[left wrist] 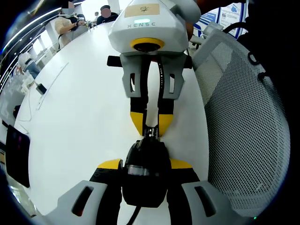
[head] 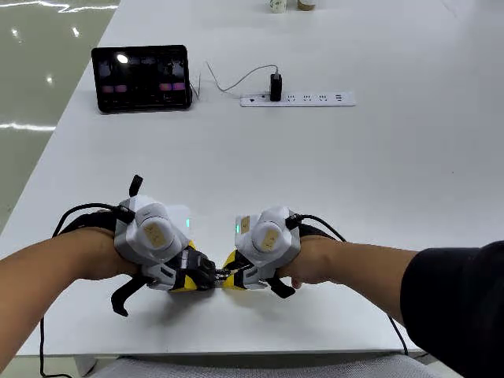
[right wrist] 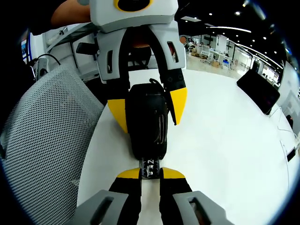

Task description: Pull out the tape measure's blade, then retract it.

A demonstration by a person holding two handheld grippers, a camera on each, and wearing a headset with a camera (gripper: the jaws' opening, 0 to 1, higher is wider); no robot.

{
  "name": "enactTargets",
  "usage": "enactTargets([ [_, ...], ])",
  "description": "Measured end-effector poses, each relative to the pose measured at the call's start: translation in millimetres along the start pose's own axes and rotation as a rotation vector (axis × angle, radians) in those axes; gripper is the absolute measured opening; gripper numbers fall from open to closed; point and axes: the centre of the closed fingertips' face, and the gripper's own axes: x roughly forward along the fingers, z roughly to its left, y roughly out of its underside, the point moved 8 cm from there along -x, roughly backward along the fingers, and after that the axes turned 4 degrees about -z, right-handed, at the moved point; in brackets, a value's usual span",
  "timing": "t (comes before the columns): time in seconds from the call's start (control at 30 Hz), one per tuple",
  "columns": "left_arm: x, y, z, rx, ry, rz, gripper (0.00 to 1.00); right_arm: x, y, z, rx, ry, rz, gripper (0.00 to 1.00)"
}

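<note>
The white table (head: 378, 181) lies under the fingers (head: 232, 260). Far beyond them, to the left, a black tablet (head: 142, 77) stands with its screen lit. Beyond them and a little right lies a white power strip (head: 298, 99) with a black plug (head: 276, 85) in it. A thin cable (head: 236, 79) runs from the plug toward the tablet. Behind the fingers, at the table's near edge, is a grey mesh chair (left wrist: 243, 122).

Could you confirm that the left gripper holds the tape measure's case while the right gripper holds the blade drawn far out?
Not quite: the blade is barely out, a short stub beside the case in the right gripper view. The left gripper does hold the case, and the right gripper grips the blade.
</note>
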Motion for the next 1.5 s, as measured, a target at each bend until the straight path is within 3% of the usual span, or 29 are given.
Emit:
enactTargets([
  [1.5,-0.3,0.0,-0.9,-0.01,-0.003,0.0,0.31,-18.1,14.0,-0.6,0.033,-0.009,0.038,0.1],
])
